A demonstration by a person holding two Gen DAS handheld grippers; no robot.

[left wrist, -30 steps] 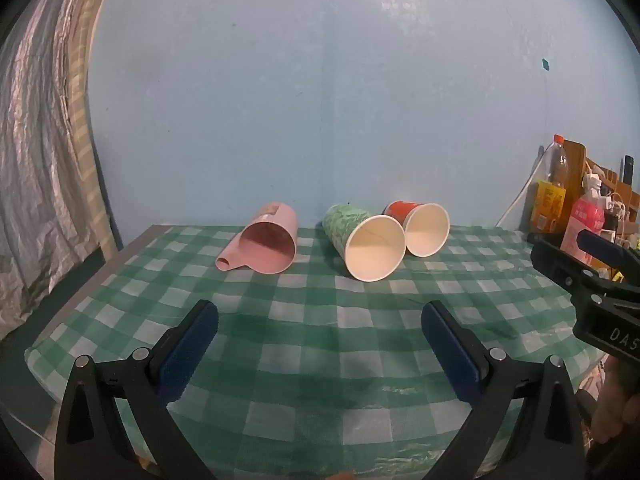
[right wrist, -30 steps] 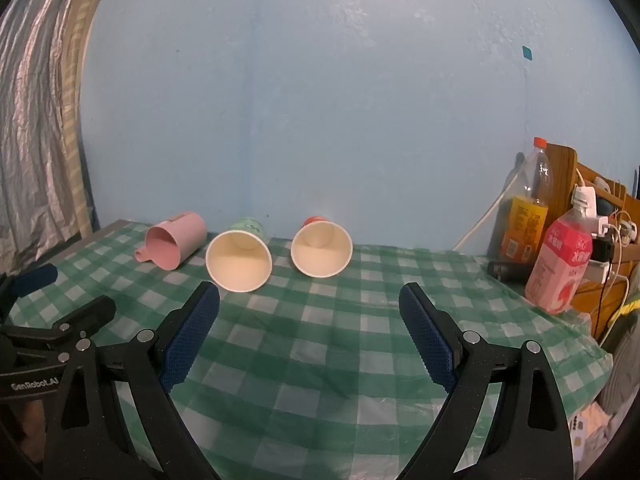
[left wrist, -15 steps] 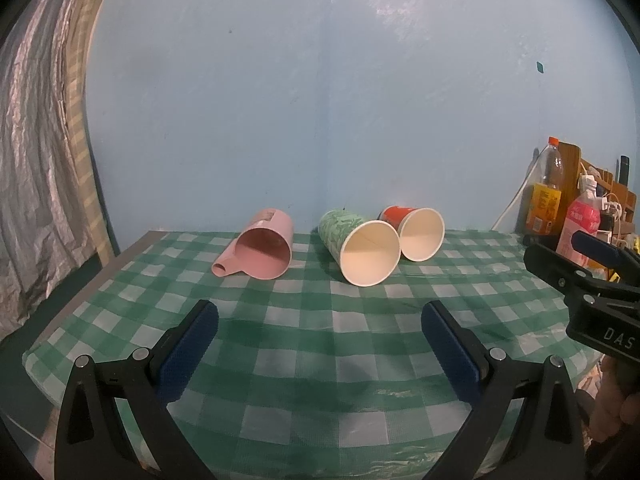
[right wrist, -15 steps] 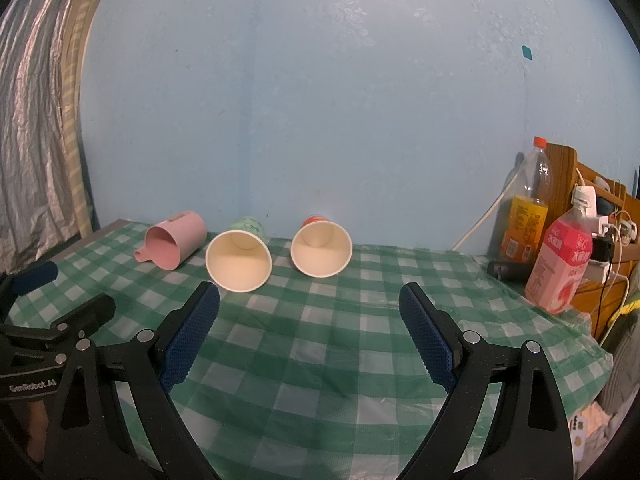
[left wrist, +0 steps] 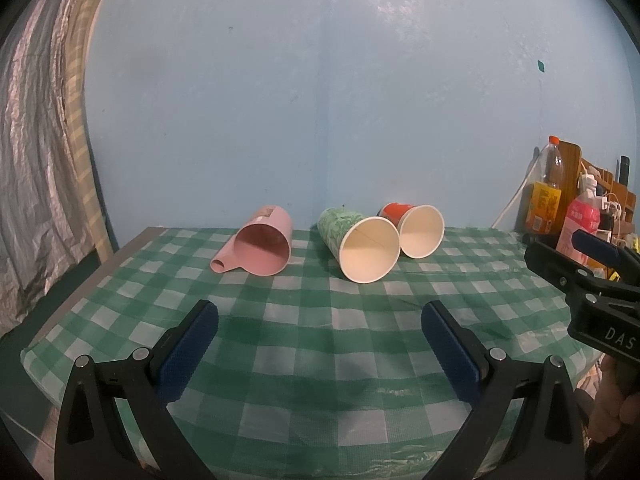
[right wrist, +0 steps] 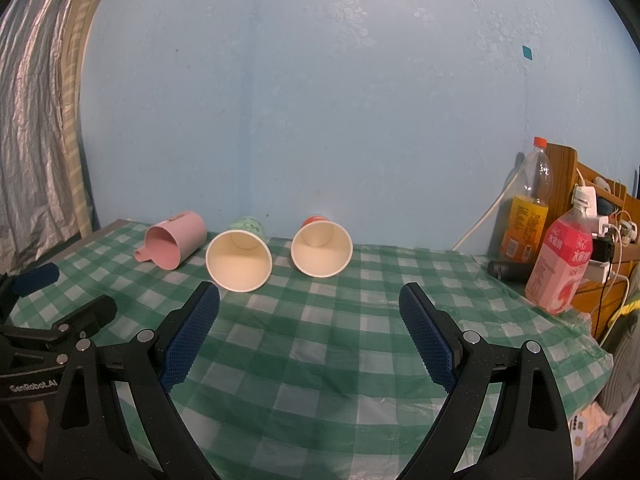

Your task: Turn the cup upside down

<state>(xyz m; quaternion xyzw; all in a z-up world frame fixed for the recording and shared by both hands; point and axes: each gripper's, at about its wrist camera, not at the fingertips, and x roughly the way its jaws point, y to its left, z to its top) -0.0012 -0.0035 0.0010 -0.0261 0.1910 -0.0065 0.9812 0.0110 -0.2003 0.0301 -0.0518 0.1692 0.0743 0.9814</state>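
Jaws of both grippers spread wide, holding nothing, over three tipped cups.

Left gripper (left wrist: 319, 330) and right gripper (right wrist: 309, 316) hang above the near part of the bench (right wrist: 320, 344), well apart from the cups. Lying on their sides along the far edge, mouths facing near: pink cup (left wrist: 261, 240) at left, green paper cup (left wrist: 362, 243) in the middle, red paper cup (left wrist: 416, 229) just beside it at right. Two bottles, orange (right wrist: 525, 216) and pink (right wrist: 561, 266), stand at the far right.

In the right wrist view the green patterned paper cup (right wrist: 239, 255) and the red paper cup (right wrist: 321, 248) hide most of their printed sides behind their own open mouths.
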